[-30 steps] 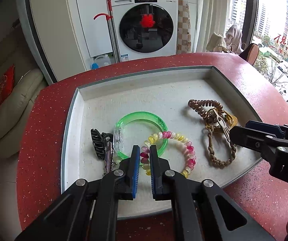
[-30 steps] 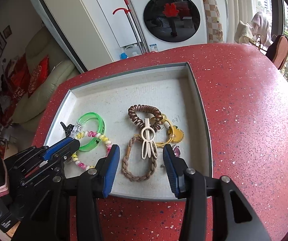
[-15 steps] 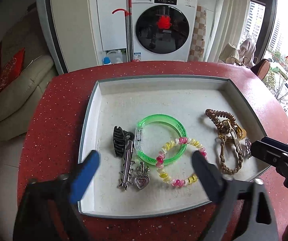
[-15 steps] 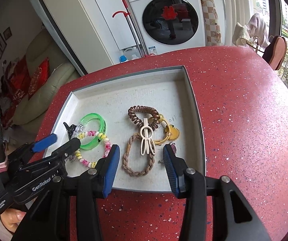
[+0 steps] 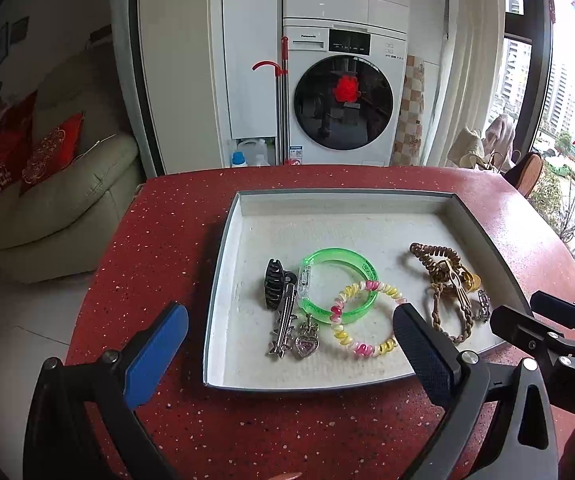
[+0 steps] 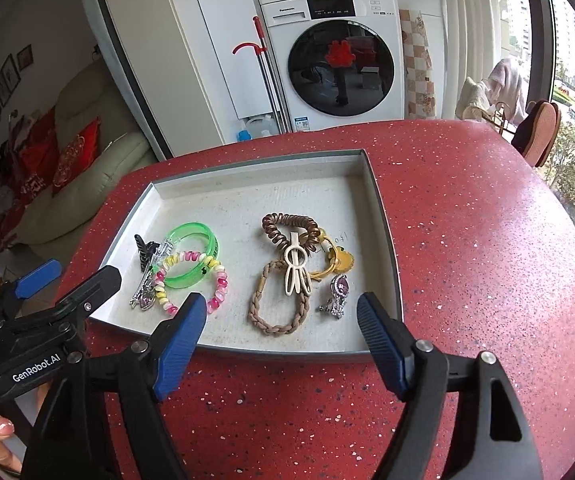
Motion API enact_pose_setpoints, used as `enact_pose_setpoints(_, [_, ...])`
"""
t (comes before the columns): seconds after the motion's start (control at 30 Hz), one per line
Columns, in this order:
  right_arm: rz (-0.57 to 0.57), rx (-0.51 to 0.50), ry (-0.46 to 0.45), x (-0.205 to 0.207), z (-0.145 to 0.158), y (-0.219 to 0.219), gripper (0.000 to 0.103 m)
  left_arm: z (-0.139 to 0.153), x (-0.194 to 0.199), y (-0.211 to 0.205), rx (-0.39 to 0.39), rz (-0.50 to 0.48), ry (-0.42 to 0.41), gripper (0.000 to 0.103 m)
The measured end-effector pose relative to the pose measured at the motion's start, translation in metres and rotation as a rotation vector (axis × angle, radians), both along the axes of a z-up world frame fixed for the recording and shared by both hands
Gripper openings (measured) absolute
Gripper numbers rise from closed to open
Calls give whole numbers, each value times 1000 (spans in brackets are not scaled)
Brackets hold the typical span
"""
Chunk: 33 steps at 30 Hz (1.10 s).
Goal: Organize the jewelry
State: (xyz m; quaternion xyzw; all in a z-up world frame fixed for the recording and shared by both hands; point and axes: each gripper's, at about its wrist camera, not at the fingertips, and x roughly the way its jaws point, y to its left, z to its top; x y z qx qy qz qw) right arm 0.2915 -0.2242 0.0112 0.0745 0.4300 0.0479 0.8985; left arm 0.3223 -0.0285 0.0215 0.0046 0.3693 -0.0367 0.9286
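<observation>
All the jewelry lies in the tray [image 6: 383, 216], grouped toward its near edge: the green bangle [image 5: 339, 284] and beaded bracelet [image 5: 363, 320] overlap near the left side, and the braided band [image 6: 279, 300] runs its long axis from far to near by the right. The left gripper [image 5: 287, 352] stands fully spread and empty; the right gripper [image 6: 279, 344], its jaws just having opened, holds nothing. Both hang at the near rim, likely freed for picking.

My left wrist camera looks steeply down from the near left of the tray [image 5: 223, 248]; my right one sits close at its near right. Both face the washing machine [image 6: 339, 60] and share the tray, perhaps all of it.
</observation>
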Motion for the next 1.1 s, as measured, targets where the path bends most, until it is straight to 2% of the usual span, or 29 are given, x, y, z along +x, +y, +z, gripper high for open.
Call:
enact_pose_setpoints(0.2, [-14, -40, -58, -19, 5, 5, 85, -2, -22, 9, -24, 34, -2, 103])
enact_pose_setpoints(0.27, [-19, -52, -71, -24, 5, 5, 92, -2, -29, 11, -18, 47, -7, 103])
enact_pose_setpoints(0.33, [-19, -63, -85, -28, 6, 7, 103, -2, -37, 11, -11, 52, -19, 103])
enact_pose_setpoints(0.5, [-31, -78, -111, -38, 3, 12, 103, -3, -53, 13, 8, 64, -46, 103])
enact_pose_setpoints(0.8, [-84, -137, -156, -53, 3, 14, 103, -16, -68, 16, 2, 90, -33, 103])
enact_pose_setpoints(1.1, [-82, -157, -164, -56, 5, 16, 103, -20, -74, 17, 21, 108, -40, 103])
